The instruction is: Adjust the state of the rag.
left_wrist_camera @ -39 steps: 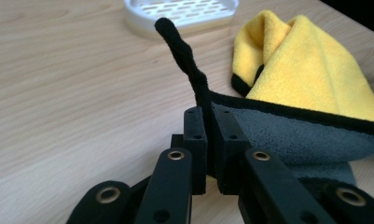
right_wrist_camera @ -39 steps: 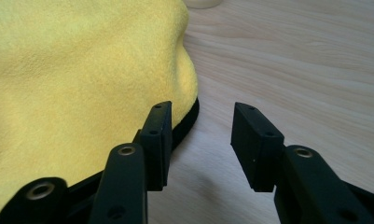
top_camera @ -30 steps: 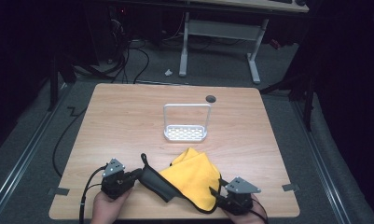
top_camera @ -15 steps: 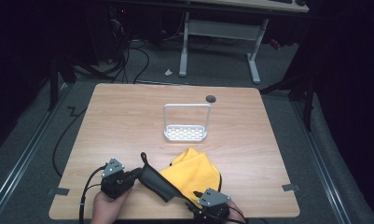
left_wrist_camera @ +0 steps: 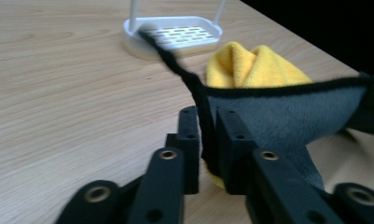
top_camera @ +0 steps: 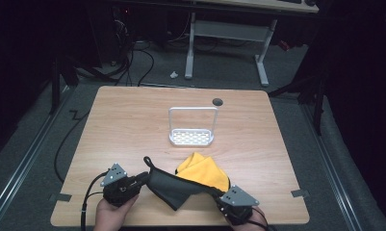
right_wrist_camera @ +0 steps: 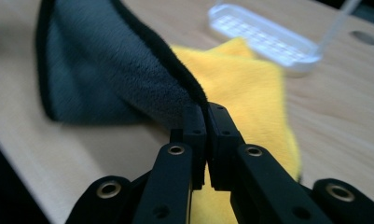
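A dark grey cloth [top_camera: 173,187] with a black hem hangs stretched between my two grippers near the table's front edge. My left gripper [top_camera: 143,177] is shut on its left corner; the hem runs up between the jaws of my left gripper [left_wrist_camera: 208,140]. My right gripper [top_camera: 219,197] is shut on the cloth's other end, with the grey cloth [right_wrist_camera: 124,70] pinched at the tips of my right gripper [right_wrist_camera: 206,112]. A yellow cloth [top_camera: 204,169] lies crumpled on the table behind and partly under the grey one, with the yellow cloth [left_wrist_camera: 250,65] and the yellow cloth [right_wrist_camera: 240,88] close to both sets of jaws.
A white perforated tray with a tall wire handle [top_camera: 192,137] stands at the table's middle, beyond the cloths. A round cable hole [top_camera: 217,101] sits near the far edge. The wooden table [top_camera: 128,125] has its front edge just below my hands. A desk frame stands on the floor beyond.
My right gripper swung left along the front edge, then back right holding the grey cloth's end, so the cloth is now spread between both grippers. The left gripper stayed put.
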A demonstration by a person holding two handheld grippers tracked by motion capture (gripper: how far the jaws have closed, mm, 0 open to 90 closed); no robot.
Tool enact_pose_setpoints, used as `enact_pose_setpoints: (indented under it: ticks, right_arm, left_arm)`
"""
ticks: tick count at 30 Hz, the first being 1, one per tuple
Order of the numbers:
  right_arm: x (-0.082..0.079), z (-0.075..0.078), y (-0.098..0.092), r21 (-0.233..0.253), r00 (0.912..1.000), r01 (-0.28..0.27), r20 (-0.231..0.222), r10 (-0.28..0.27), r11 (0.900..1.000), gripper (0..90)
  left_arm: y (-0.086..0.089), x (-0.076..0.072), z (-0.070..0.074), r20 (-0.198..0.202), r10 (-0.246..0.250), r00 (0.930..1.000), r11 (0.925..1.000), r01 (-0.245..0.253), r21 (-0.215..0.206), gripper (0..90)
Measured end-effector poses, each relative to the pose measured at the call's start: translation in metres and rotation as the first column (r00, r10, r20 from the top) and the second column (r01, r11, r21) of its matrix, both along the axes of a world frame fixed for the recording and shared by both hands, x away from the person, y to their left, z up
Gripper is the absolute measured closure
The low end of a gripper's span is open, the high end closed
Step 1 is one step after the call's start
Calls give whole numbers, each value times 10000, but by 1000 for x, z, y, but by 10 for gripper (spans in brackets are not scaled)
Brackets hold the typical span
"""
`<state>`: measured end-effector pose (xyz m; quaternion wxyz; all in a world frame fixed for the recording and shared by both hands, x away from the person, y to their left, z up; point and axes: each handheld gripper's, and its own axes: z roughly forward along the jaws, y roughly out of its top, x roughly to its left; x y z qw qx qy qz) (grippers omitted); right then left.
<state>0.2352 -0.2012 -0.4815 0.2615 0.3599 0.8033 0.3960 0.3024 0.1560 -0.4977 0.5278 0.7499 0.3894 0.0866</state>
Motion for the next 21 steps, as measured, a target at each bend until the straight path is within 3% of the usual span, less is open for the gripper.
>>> enact_pose_setpoints:
  ticks: [4,8,13,17,18,19,20,21]
  right_arm:
    - [8,10,-24,559,9964,784,283,-800,9954,879]
    - [16,13,-52,949,9814,1841,374,-1883,9783,879]
    - [30,-2,-96,605,9372,3461,246,-3480,9363,844]
    - [37,-14,-115,571,9080,4188,-433,-4168,9063,799]
    - [37,-14,-115,571,9080,4188,-433,-4168,9063,799]
    - [37,-15,-116,562,9066,4216,-443,-4196,9051,765]
    - [35,-12,-115,515,9021,4313,-382,-4298,9007,681]
    - [33,-9,-113,511,9029,4299,-249,-4292,9014,664]
  left_arm:
    - [-6,-1,0,38,-366,9993,9993,366,-38,681]
    - [-7,-1,-1,4,-468,9989,9989,468,-70,662]
    - [-16,0,-7,-218,-745,9970,9972,747,86,653]
    - [-43,2,-16,-689,-1222,9901,9916,1248,346,626]
    - [-43,2,-16,-689,-1222,9901,9916,1248,346,621]
    - [-61,2,-22,-717,-1483,9863,9854,1535,732,621]
    - [-69,3,-25,-663,-1488,9866,9840,1544,890,612]
    - [-75,5,-27,-696,-1473,9866,9848,1528,823,612]
